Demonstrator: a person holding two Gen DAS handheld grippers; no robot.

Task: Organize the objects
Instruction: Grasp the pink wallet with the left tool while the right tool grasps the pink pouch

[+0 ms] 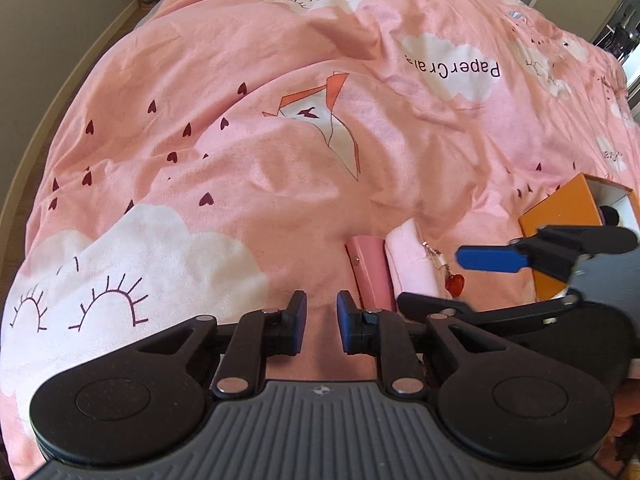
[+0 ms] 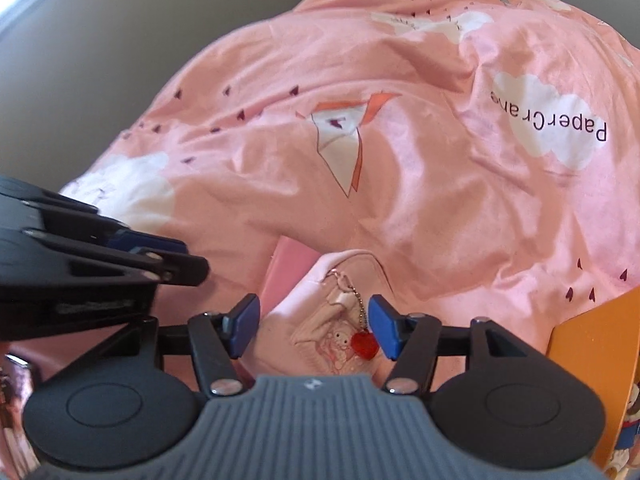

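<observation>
A pale pink pouch (image 2: 320,320) with a red heart charm (image 2: 365,345) on a chain lies on the pink duvet. Beside it on the left lies a darker pink case (image 2: 286,270). My right gripper (image 2: 314,326) is open, its jaws on either side of the pouch, not closed on it. In the left wrist view the case (image 1: 370,272) and pouch (image 1: 412,264) lie just right of my left gripper (image 1: 322,322), which is narrowly open and empty above the duvet. The right gripper (image 1: 448,280) reaches in from the right.
An orange box (image 1: 568,216) with a white inside stands on the bed at the right, behind the right gripper; its orange wall (image 2: 592,344) shows in the right wrist view. The duvet (image 1: 280,160) is wrinkled. A wall and floor lie left of the bed.
</observation>
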